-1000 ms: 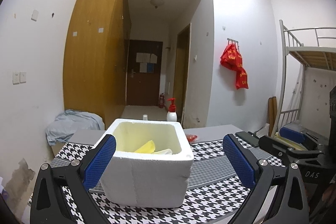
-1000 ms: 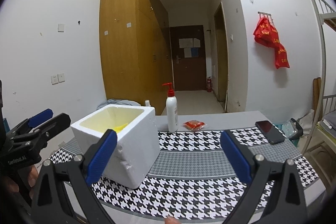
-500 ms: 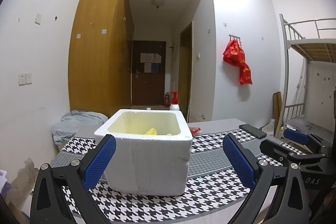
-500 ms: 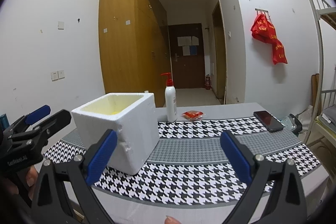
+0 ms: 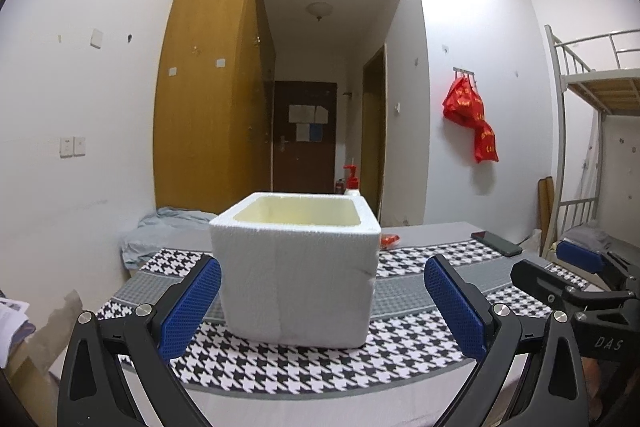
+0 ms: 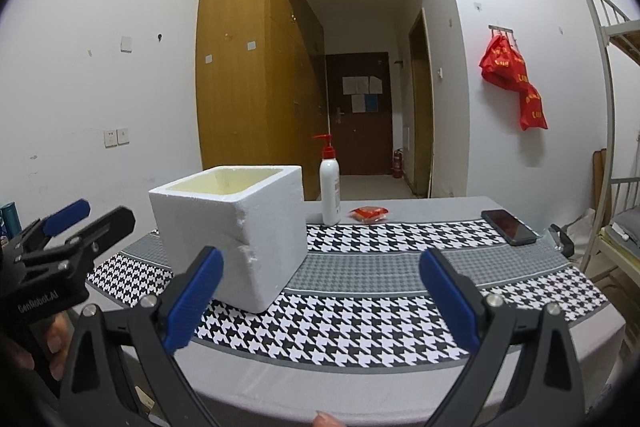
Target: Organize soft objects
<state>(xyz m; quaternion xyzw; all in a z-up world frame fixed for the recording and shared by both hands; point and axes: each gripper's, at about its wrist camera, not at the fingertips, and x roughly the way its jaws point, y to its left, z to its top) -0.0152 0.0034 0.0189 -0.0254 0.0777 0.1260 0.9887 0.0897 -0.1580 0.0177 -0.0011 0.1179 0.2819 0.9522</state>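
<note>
Both empty and spread wide, left gripper (image 5: 322,301) squarely facing the foam box (image 5: 296,267) on the checked cloth (image 6: 400,291), right gripper (image 6: 320,301) just right of box; contents hidden below rim, so best rising above before reaching in.

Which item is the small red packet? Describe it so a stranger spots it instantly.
Start at the white foam box on the houndstooth tablecloth. Behind it stands a white pump bottle; the red packet lies just to its right on the plain grey strip. It is the only flat, crinkled red thing on the table.
</note>
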